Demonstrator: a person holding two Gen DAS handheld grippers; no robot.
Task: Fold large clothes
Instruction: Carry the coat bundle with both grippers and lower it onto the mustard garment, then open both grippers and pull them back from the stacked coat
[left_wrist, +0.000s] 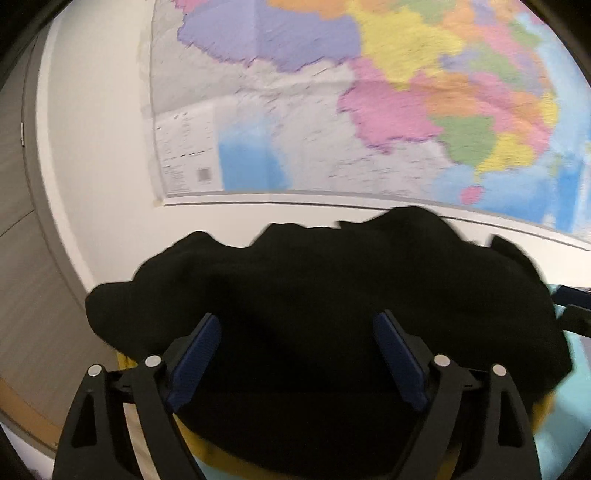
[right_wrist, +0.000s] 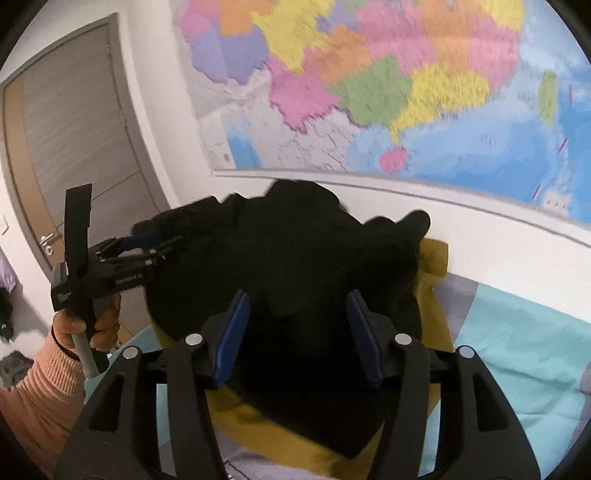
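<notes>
Through my left wrist camera, my left tool (left_wrist: 295, 354) stands wide open, its blue pads (left_wrist: 199, 354) well apart and pressing on nothing. The black garment (left_wrist: 325, 295) lies bunched in a heap beyond and beneath the fingers, filling the gap between them. It rests on a mustard-yellow cloth (left_wrist: 221, 454) whose edge peeks out below. Behind it, a large coloured map (left_wrist: 369, 92) hangs on the white wall (left_wrist: 96, 155).

Through my right wrist camera, my right tool (right_wrist: 295, 336) is partly open, and the black garment (right_wrist: 314, 258) lies under and between its pads without being pinched. The yellow cloth (right_wrist: 436, 280) spreads over a bed (right_wrist: 517, 350) with a pale turquoise cover. On the left, my hand (right_wrist: 85, 325) in a peach sleeve (right_wrist: 37, 398) grips the left tool (right_wrist: 147, 243) at the garment's far-left edge. A grey door (right_wrist: 74, 129) stands behind.
</notes>
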